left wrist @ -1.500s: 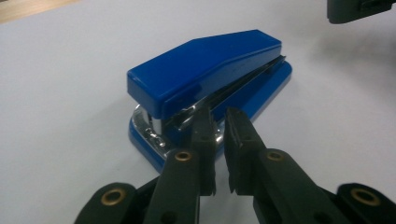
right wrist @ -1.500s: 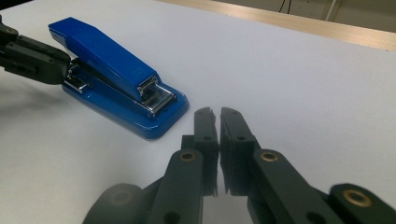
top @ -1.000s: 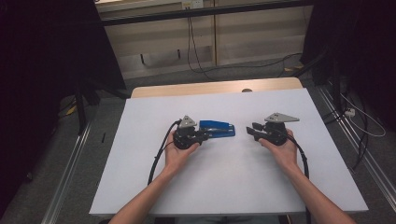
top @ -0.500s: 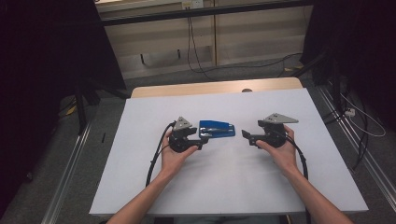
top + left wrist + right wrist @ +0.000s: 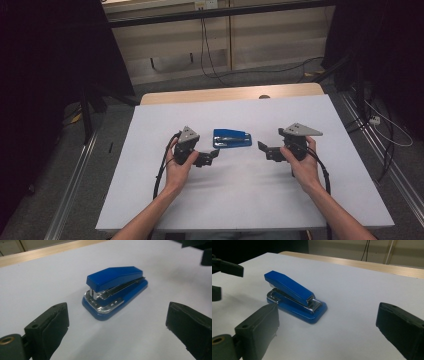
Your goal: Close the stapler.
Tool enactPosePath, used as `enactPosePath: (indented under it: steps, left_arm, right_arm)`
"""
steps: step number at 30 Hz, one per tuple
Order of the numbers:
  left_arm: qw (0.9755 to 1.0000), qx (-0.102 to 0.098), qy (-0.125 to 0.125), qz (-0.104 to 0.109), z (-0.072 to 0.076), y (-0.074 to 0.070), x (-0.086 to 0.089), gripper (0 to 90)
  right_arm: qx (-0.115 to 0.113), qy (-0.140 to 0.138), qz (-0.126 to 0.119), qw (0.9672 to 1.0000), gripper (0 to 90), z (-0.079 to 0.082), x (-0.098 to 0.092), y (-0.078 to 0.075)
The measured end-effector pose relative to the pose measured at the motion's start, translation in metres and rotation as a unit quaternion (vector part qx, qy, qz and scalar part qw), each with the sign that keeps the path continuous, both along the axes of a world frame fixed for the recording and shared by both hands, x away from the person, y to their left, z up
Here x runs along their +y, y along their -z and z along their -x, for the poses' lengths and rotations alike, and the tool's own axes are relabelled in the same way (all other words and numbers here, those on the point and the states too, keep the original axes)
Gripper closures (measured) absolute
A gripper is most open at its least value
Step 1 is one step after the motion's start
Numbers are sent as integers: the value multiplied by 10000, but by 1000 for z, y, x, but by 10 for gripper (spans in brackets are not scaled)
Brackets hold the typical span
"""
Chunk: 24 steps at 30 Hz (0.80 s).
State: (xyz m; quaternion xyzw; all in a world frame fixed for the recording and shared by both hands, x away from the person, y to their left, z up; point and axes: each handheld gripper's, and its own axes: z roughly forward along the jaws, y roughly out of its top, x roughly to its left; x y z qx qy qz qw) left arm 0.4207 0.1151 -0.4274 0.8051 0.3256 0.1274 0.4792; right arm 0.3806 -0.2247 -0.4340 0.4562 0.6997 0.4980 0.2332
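1. High view. A white rectangular table top (image 5: pixel 240 200) with a pale wooden strip along its far edge fills the middle of the frame. A small blue plastic stapler with a metal staple channel (image 5: pixel 232 138) lies flat near the table's centre, its long axis running from 9 o'clock to 3 o'clock.
2. High view. The left black hand-held gripper with a grey three-cornered plate on top (image 5: pixel 214 156) sits at about 8 o'clock from the stapler, just beside its left end, not touching. Its tips point toward 3 o'clock; they stand apart with nothing between them. A black cable (image 5: pixel 161 170) trails back along the forearm.
3. High view. The right black hand-held gripper with a like grey plate (image 5: pixel 262 148) sits at about 4 o'clock from the stapler, near its right end but clear of it, tips pointing toward 9 o'clock.
4. Left gripper view. Two black jaws rise from the bottom corners, spread wide, empty. The stapler (image 5: pixel 115 291) lies on the white surface ahead at 12 o'clock, its stapling end nearest the camera, body angled off toward 2 o'clock.
5. Right gripper view. The jaws are likewise spread wide and empty. The stapler (image 5: pixel 294 296) lies ahead at roughly 11 o'clock, its hinged end nearer the camera. The left gripper's dark tips (image 5: pixel 223 277) show at 9 o'clock.
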Motion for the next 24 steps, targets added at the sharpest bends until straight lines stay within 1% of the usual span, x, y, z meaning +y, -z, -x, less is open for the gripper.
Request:
enactPosePath:
  steps: [1,2,3,5,7,9,12,14,16,18,19,21,24]
  left_arm:
    - [10000,-13,-42,39,1,-1,2,49]
    - [9999,-92,-125,-38,3,-3,4,49]
    - [9995,-212,-213,-93,6,-5,7,49]
    - [9991,-317,-279,-88,10,-8,11,49]
    - [9977,-523,-388,-182,16,-11,16,50]
    - [9975,-520,-451,-151,20,-12,22,50]
    - [9977,-418,-512,-158,24,-11,29,50]
    - [9977,-376,-548,-97,27,-10,34,50]
    - [9975,-353,-611,-48,29,-11,38,49]
    - [9971,-378,-653,50,31,-12,43,49]
    - [9966,-420,-701,76,33,-14,46,49]
    - [9957,-475,-789,67,36,-16,50,49]
    - [9954,-502,-818,58,40,-18,56,49]
  right_arm:
    - [-8,20,38,10000,49,1,1,0]
    - [-20,59,86,9999,56,2,2,0]
    - [-29,90,130,9999,61,2,2,0]
    - [-71,114,141,9998,62,5,2,-1]
    - [-114,144,143,9997,63,8,2,-1]
    - [-137,230,204,9994,63,12,0,-2]
    - [-163,326,249,9990,63,16,-3,-1]
    - [-201,390,339,9985,63,20,-5,0]
    - [-206,426,371,9982,63,23,-7,1]
    - [-205,451,339,9982,62,25,-9,0]
    - [-229,459,367,9980,61,26,-10,0]
    - [-248,465,359,9980,58,28,-11,-1]
    - [-241,439,385,9980,68,34,-13,-1]
